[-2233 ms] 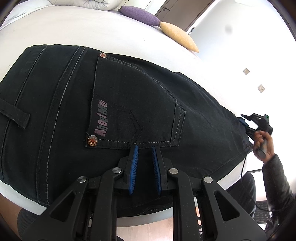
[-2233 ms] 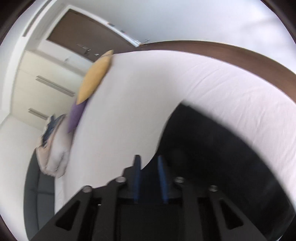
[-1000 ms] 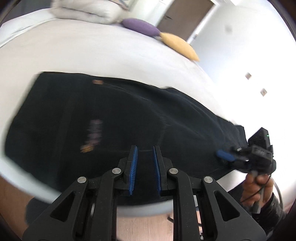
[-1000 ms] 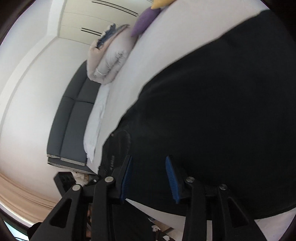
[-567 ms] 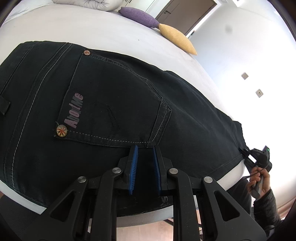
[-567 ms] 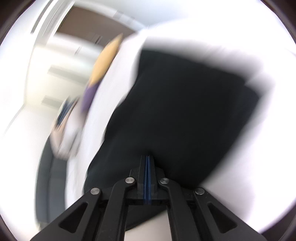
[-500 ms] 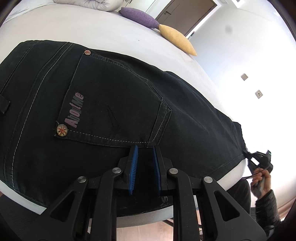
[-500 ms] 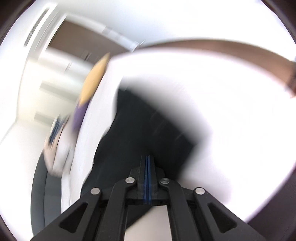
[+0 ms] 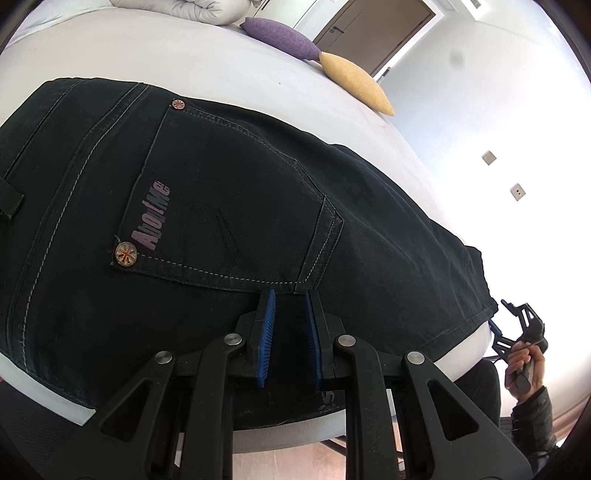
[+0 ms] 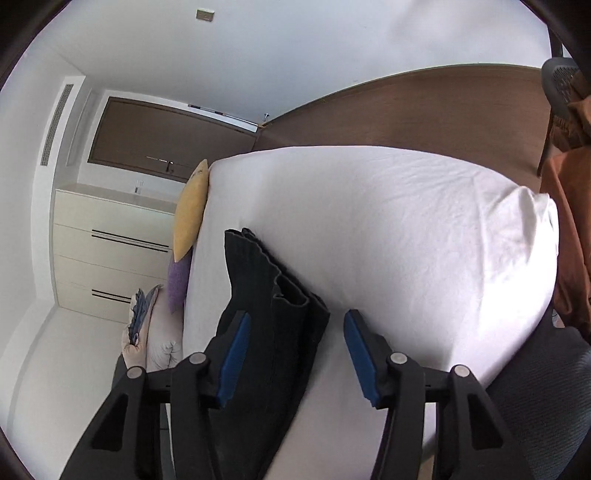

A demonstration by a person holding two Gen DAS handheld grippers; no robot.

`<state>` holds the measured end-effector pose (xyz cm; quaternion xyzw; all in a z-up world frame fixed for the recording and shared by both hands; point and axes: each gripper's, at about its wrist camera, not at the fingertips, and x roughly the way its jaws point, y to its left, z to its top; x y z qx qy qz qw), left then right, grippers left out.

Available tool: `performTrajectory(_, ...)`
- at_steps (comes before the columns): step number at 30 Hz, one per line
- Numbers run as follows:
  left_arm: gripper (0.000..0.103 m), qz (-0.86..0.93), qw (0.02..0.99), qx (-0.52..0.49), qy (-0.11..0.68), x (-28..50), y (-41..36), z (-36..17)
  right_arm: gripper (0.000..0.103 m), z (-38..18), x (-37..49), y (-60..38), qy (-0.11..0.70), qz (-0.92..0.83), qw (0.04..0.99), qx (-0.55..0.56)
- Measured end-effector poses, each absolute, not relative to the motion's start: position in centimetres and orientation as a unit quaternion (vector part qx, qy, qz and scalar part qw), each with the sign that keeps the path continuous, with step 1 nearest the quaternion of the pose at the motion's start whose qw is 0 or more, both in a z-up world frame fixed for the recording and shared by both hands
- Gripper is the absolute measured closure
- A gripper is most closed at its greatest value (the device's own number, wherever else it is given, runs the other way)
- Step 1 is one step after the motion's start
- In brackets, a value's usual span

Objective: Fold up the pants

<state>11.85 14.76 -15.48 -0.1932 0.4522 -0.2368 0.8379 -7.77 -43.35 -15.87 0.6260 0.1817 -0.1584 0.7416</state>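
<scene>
Black jeans (image 9: pixel 258 206) halved lengthwise on bed (image 10: pixel 406 229). Right tool (image 10: pixel 295 350) spread around hems; left tool (image 9: pixel 288 325) slightly parted (nothing gripped). Next: pinch hems.

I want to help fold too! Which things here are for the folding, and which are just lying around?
For the folding:
black pants
left gripper
right gripper
white bed underneath

Just lying around:
yellow cushion
purple cushion
rolled duvet
drawers
</scene>
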Motion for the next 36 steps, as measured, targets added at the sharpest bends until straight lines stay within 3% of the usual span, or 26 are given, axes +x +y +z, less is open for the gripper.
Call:
performTrajectory(5,0.087,-0.236,0.838,-0.192,0.452,11.9,15.1,-15.4,0.048,-15.9,-5.6,-43.5,0.169,-0.131,0.735,0.643)
performTrajectory(7,0.087,-0.236,0.838,-0.192,0.453,12.0,15.0,-15.4,0.056,-16.3,-4.8,-43.5,0.169,-0.131,0.738,0.640)
performTrajectory(9,0.087,-0.236,0.838,-0.192,0.453,12.0,15.0,-15.4,0.077,-17.0,-4.8,-43.7,0.163,-0.129,0.732,0.649)
performTrajectory(11,0.087,-0.236,0.838,-0.192,0.452,11.9,15.0,-15.4,0.088,-17.8,-4.9,-44.1,0.158,-0.133,0.722,0.660)
performTrajectory(18,0.087,-0.237,0.838,-0.194,0.452,11.9,15.1,-15.3,0.091,-15.3,-3.8,-42.7,0.184,-0.162,0.768,0.592)
performTrajectory(25,0.087,-0.237,0.839,-0.194,0.450,11.8,15.1,-15.4,0.091,-7.8,2.3,-31.7,0.266,-0.122,0.896,0.335)
performTrajectory(30,0.087,-0.237,0.832,-0.213,0.454,12.0,15.8,-15.2,0.091,-10.3,7.5,-19.0,0.363,-0.108,0.924,0.041)
performTrajectory(32,0.078,-0.230,0.828,-0.223,0.460,12.1,15.8,-14.5,0.091,-13.2,8.4,-17.7,0.397,-0.105,0.911,0.027)
performTrajectory(33,0.054,-0.231,0.828,-0.226,0.458,12.1,15.6,-14.0,0.090,-14.0,8.4,-17.8,0.401,-0.110,0.909,0.035)
performTrajectory(34,0.022,-0.236,0.829,-0.229,0.452,12.1,15.3,-13.4,0.090,-14.3,8.2,-17.8,0.390,-0.110,0.913,0.035)
performTrajectory(36,0.000,-0.254,0.828,-0.244,0.436,12.2,14.2,-12.1,0.091,-14.3,7.8,-17.4,0.383,-0.110,0.917,0.011)
